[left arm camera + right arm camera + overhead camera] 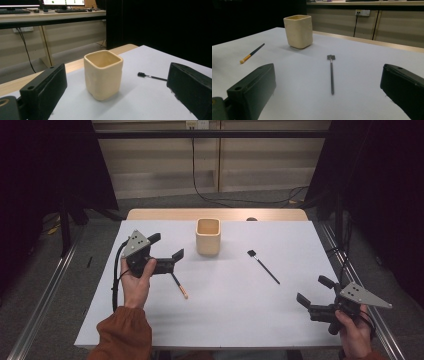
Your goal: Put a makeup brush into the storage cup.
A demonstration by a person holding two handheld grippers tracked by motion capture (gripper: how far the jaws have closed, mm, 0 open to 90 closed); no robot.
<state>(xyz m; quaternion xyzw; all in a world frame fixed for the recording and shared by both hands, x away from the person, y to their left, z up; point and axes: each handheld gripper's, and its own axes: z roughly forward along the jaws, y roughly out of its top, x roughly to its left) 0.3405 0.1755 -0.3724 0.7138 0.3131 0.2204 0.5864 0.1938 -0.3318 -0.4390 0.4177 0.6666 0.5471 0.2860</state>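
"Two black grippers sit low by the table edge. What are they doing?"

"Left gripper [166,246] has its jaws spread wide, holding nothing. Right gripper [314,290] is spread wide too."

"Where are the brushes?"

"Black brush [263,266] lies flat between the right gripper and the cream cup [208,236]. Orange-tipped brush [180,287] lies just under the left gripper."

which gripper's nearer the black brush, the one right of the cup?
Right. The right gripper sits open just beyond the handle end of the black brush, facing it. The left gripper is across the cup, by the orange-tipped brush.
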